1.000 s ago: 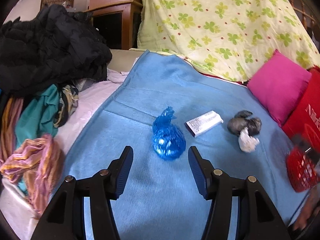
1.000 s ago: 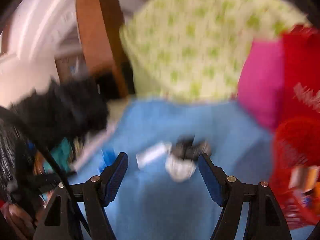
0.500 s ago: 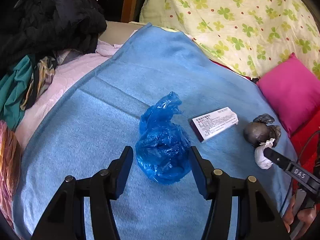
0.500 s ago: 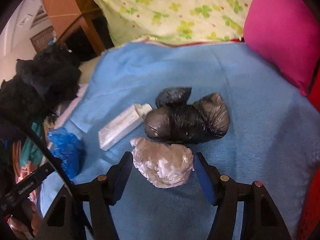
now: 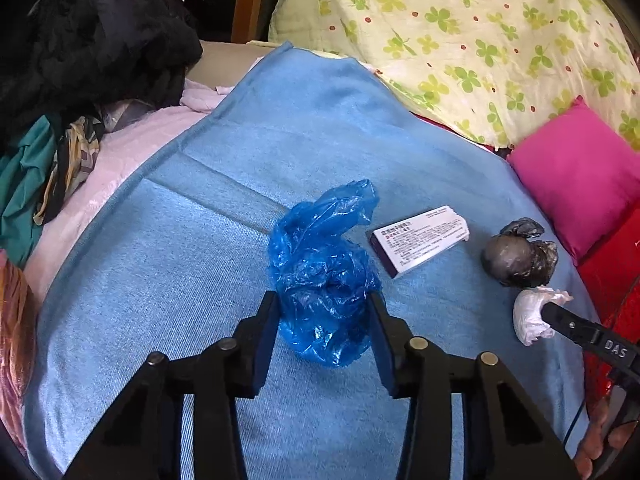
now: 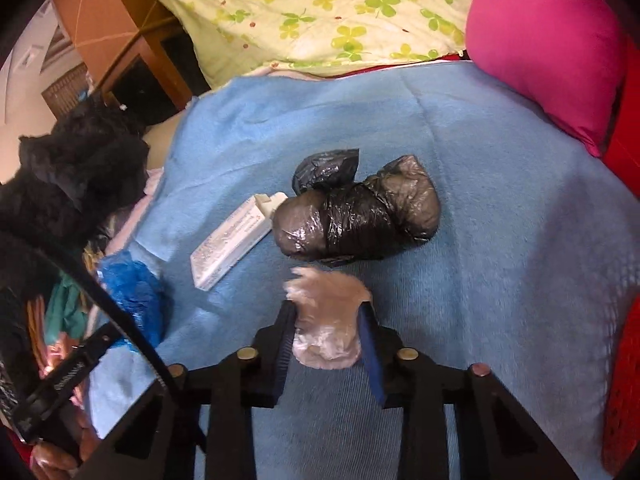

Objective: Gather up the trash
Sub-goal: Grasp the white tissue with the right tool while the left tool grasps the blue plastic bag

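A crumpled blue plastic bag (image 5: 324, 276) lies on the blue blanket (image 5: 180, 280). My left gripper (image 5: 322, 312) is shut on its lower part. A crumpled white plastic wad (image 6: 326, 320) sits between the jaws of my right gripper (image 6: 326, 316), which is shut on it; it also shows in the left wrist view (image 5: 530, 316). A tied black plastic bag (image 6: 360, 216) lies just beyond the wad. A white medicine box (image 5: 420, 240) lies between the blue bag and the black bag (image 5: 518, 254).
A pink pillow (image 5: 580, 172) and a clover-print quilt (image 5: 480, 40) are at the back right. A red mesh basket (image 6: 624, 380) is at the right edge. Piled dark and coloured clothes (image 5: 80, 60) lie on the left beside a pink sheet (image 5: 120, 160).
Both grippers have closed: the left on the blue bag, the right on the white wad. Both moved slightly forward over the blanket.
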Tool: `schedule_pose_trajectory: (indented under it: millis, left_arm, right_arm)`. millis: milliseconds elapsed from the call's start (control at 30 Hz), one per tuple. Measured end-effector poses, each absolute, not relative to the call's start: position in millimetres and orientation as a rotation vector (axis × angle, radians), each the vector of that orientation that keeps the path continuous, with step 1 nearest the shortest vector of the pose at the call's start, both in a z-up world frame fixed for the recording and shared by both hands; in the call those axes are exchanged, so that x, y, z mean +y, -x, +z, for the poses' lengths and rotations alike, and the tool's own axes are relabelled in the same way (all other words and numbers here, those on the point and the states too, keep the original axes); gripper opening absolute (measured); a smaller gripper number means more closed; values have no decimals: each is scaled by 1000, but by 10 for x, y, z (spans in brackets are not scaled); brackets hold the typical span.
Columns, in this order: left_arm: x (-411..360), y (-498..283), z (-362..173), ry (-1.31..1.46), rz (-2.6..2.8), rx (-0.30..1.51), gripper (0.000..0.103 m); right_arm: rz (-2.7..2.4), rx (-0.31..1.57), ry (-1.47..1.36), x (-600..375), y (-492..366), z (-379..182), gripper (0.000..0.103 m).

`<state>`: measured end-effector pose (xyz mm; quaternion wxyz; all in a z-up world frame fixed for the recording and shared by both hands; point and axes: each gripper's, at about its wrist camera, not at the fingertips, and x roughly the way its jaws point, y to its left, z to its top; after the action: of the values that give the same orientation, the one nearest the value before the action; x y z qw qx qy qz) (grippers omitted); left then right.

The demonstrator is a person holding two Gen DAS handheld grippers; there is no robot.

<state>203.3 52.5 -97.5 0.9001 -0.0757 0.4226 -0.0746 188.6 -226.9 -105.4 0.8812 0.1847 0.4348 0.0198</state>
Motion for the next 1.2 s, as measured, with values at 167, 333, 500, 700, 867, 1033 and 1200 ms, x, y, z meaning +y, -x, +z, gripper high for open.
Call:
schedule_pose_trajectory:
  millis: [167, 333, 500, 700, 867, 1033, 1200]
  left_arm:
    - [434, -1870, -792, 129, -169, 843, 39]
    - [297, -1661, -616, 82, -228, 806, 30]
    - [208, -1555, -599, 70, -278, 806, 30]
    - [136, -1606, -813, 45, -277, 876, 30]
    - [160, -1664, -914, 54, -276, 917, 30]
    - [182, -1685, -995, 59, -263, 950, 45]
    - [228, -1794, -1125, 113, -238, 1026, 60]
  right_arm:
    - [60, 857, -415, -2332, -1677, -877, 27]
    - [67, 833, -490, -2499, -1521, -805, 27]
    - [116, 854, -542, -2517, -1500, -811, 32]
    - [151, 867, -556, -2358, -1741, -951, 83]
    - [115, 927, -549, -2271, -2002, -1165, 74]
    - [120, 971, -605, -2264, -2234, -1371, 38]
    - [98, 948, -611, -2270, -2166, -1322, 34]
